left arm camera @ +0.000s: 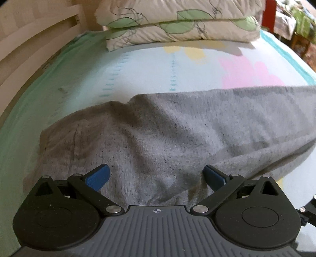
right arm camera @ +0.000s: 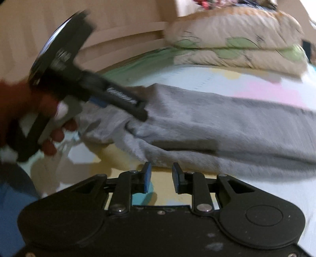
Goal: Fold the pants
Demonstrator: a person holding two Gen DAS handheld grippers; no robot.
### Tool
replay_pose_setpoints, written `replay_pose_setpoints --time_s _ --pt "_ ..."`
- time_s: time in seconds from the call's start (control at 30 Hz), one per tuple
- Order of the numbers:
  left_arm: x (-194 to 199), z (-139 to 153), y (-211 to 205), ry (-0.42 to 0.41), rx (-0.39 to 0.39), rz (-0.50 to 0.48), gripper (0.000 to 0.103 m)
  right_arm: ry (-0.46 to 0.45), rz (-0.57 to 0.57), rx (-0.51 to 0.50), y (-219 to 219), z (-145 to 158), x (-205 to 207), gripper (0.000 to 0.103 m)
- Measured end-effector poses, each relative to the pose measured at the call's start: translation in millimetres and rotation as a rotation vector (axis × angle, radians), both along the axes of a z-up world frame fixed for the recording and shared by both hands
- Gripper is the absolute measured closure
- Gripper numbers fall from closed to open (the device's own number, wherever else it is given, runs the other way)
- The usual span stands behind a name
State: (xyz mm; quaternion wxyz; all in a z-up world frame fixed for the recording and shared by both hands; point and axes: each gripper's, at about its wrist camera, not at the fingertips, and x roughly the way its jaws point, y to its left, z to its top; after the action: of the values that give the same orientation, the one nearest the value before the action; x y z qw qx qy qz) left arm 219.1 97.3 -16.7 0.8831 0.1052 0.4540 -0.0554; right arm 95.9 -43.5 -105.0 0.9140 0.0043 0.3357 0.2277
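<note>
Grey speckled pants (left arm camera: 167, 128) lie across the bed, legs folded one on the other and running off to the right. My left gripper (left arm camera: 156, 176) is wide open just above the waist end, blue pads on either side of the cloth, holding nothing. In the right wrist view the pants (right arm camera: 227, 126) lie ahead, blurred. My right gripper (right arm camera: 161, 177) is open with a narrow gap, empty, just short of the near edge of the pants. The left gripper (right arm camera: 118, 102) shows there at the left, held by a hand, over the waist end.
The bed sheet (left arm camera: 138, 65) is pale with green, yellow and pink patches. Two leaf-print pillows (left arm camera: 177, 25) are stacked at the head. A white slatted headboard (left arm camera: 29, 49) runs along the left. A red post (left arm camera: 269, 13) stands at the far right.
</note>
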Motion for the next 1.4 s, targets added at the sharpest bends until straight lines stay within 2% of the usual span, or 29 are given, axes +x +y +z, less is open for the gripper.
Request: replay_pose_setpoints --time_s 0.33,0.53,0.6,0.63,0.67,0.77,0.87,0.97,1.1,1.27,1.33,1.4 --pt "12 -3 10 0.044 -0.018 -0.012 0.001 -0.119 0.169 -0.188 62 -11 10 0.07" --pt "14 -3 12 0.058 -0.024 -0.029 0.001 -0.157 0.187 -0.255 83 -17 20 0.071" --pt "13 -2 13 0.067 -0.029 -0.04 0.001 -0.129 0.192 -0.237 81 -16 21 0.08" --pt "10 0 13 0.069 -0.03 -0.052 0.001 -0.084 0.207 -0.205 80 -13 23 0.099" --pt "8 2 14 0.073 -0.035 -0.07 0.001 -0.046 0.212 -0.188 79 -10 23 0.1" --pt "-3 6 16 0.098 -0.069 -0.128 0.001 0.01 0.222 -0.14 71 0 14 0.1" --pt "-11 7 19 0.103 -0.113 -0.119 0.001 0.065 0.199 -0.114 65 -11 14 0.1" --pt "-17 10 18 0.098 -0.181 -0.116 0.001 0.084 0.195 -0.144 70 -28 15 0.097" --pt "-16 7 12 0.075 -0.24 -0.096 0.001 0.07 0.199 -0.127 71 -27 8 0.092" --pt "-15 -18 6 0.152 -0.251 -0.074 0.001 0.112 0.218 -0.094 61 -23 -9 0.092" --pt "-18 -32 3 0.216 -0.231 -0.1 0.001 0.123 0.215 -0.094 51 -19 -19 0.092" --pt "-25 -47 -2 0.268 -0.171 -0.143 0.001 0.124 0.205 -0.101 40 -14 -26 0.092"
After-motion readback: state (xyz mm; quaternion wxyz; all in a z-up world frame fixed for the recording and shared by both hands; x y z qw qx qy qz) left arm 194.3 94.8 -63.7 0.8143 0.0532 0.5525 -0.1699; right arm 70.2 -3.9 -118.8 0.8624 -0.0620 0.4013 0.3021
